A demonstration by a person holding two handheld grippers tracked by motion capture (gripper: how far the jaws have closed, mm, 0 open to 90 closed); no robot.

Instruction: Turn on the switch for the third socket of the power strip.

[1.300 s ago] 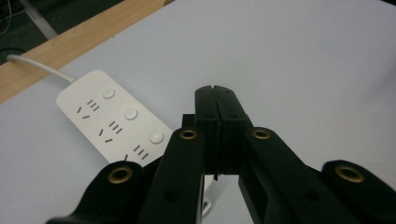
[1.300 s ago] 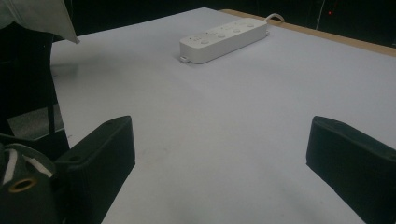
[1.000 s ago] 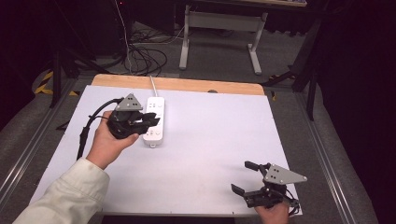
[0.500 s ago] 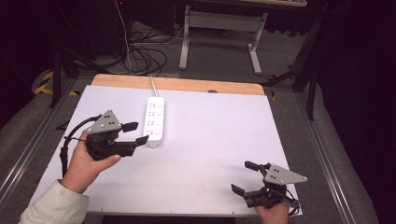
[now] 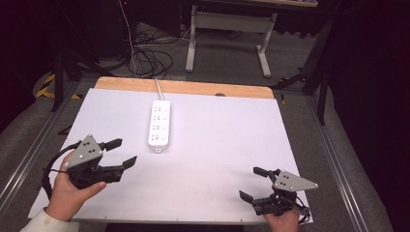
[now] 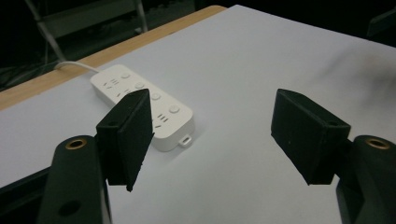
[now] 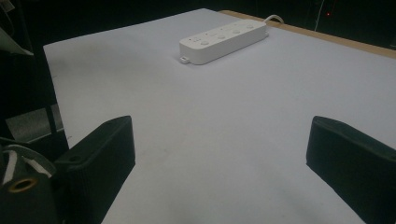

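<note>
Toward the far edge of the desk (image 5: 290, 145), left of middle, lies the power strip (image 5: 159, 126), its cord running off the back. I hold my left tool (image 5: 120, 153) spread wide near the left edge, jaws aimed at the strip and empty. My right tool (image 5: 252, 183) waits at the near right corner, likewise wide and empty, well apart.

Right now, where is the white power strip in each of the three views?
High view: power strip upper centre-left on the white table.
Left gripper view: upper left, partly behind the left jaw.
Right gripper view: top centre.
Shared landmark: its white cord running off the wooden far edge.
</note>
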